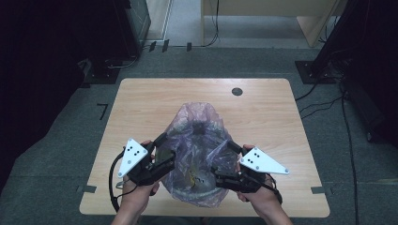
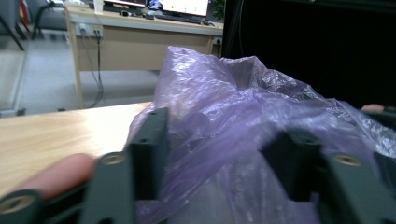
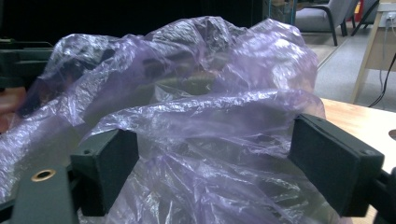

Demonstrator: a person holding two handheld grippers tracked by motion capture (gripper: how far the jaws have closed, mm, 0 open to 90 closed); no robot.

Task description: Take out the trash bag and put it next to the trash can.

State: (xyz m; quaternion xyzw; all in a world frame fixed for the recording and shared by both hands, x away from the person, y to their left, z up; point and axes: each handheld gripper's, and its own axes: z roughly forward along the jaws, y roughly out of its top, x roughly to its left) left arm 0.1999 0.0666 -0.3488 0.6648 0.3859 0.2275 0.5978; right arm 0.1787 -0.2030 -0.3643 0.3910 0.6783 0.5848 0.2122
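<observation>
Centrally, a crumpled purple plastic bag (image 1: 199, 154) sat on the wooden table (image 1: 141, 108), toward its near edge. Both the left gripper (image 1: 165, 154) and right gripper (image 1: 224, 161) flanked it with jaws spread wide, bag film bulging between them, neither clamped.

The crumpled purple plastic bag (image 1: 199, 154) sits mid-tabletop (image 1: 141, 108) toward my near edge and blocks the whole space between my hands. My left gripper (image 1: 162, 157) presses against its left side and my right gripper (image 1: 224, 161) against its right, each with its fingers (image 3: 109, 168) spread around folds of film. The wood to the left, right and beyond the bag lies bare, apart from a small dark round hole (image 1: 237, 91) near the far edge.
</observation>
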